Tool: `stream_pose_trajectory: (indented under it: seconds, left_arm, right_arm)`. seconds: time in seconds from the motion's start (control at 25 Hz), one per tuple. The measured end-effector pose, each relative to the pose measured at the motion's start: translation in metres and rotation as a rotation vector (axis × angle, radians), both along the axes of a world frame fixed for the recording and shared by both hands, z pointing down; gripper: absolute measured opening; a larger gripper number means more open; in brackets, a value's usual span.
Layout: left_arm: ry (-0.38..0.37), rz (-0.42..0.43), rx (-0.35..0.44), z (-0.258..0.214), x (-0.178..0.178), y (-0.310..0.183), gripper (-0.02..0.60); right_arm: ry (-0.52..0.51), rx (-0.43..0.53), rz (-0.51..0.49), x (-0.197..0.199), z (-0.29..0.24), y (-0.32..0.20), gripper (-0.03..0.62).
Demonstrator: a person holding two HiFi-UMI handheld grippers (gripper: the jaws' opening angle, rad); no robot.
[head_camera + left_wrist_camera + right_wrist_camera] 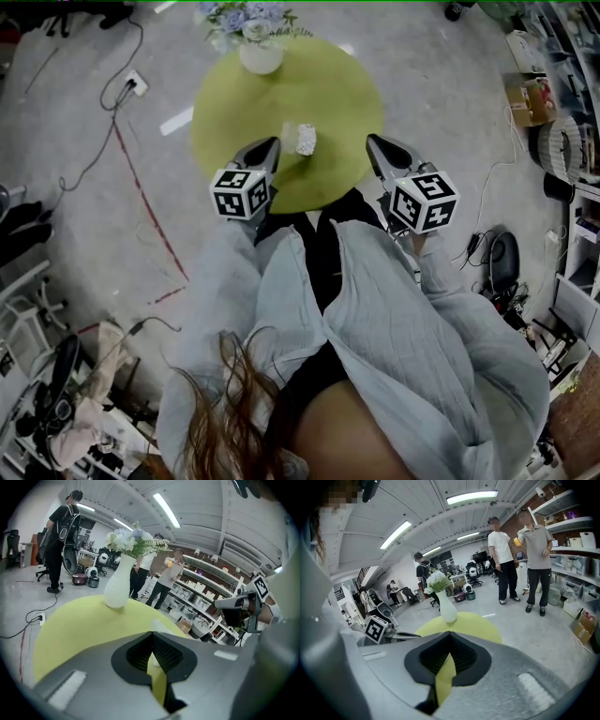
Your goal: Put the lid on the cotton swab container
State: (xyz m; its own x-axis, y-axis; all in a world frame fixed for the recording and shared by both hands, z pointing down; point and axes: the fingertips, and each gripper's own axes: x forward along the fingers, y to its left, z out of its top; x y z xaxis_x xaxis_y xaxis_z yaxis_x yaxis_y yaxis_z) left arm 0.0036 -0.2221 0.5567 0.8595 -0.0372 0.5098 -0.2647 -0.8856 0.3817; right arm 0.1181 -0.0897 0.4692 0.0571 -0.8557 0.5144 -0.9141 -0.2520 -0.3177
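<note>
Container: one (306, 140), standing near the table's front edge, unheld, between both grippers. Judged set there for easy reach.
Lid: one pale shape (286, 132) just beside it, likely the lid but too small to confirm.
Left gripper (272, 145): jaws together, empty.
Right gripper (372, 141): jaws together, empty.
Grippers: two, poised at the near edge; task judged not begun.
Table (234, 103): one.
Vase (261, 56): one, at the far edge, clear of the work.

Workshop: stocked shelves (202, 591), floor cables (91, 161).

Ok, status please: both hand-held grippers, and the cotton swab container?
Left hand-held gripper, right hand-held gripper: shut, empty. Cotton swab container on green table, untouched. Flower vase behind it, apart.
</note>
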Motion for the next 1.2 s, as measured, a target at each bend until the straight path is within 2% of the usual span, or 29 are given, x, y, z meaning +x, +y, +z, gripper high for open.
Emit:
stream_pose_trajectory:
  seconds: [1.0, 1.2]
  left_arm:
    - [0.008, 0.034, 0.055, -0.017, 0.022, 0.019, 0.02]
    - [-0.011, 0.078, 0.094, -0.018, 0.03, 0.028, 0.02]
  right_arm:
    - [-0.003, -0.004, -0.076, 0.012, 0.006, -0.011, 0.002]
    - [-0.01, -0.005, -0.096, 0.014, 0.008, -0.013, 0.002]
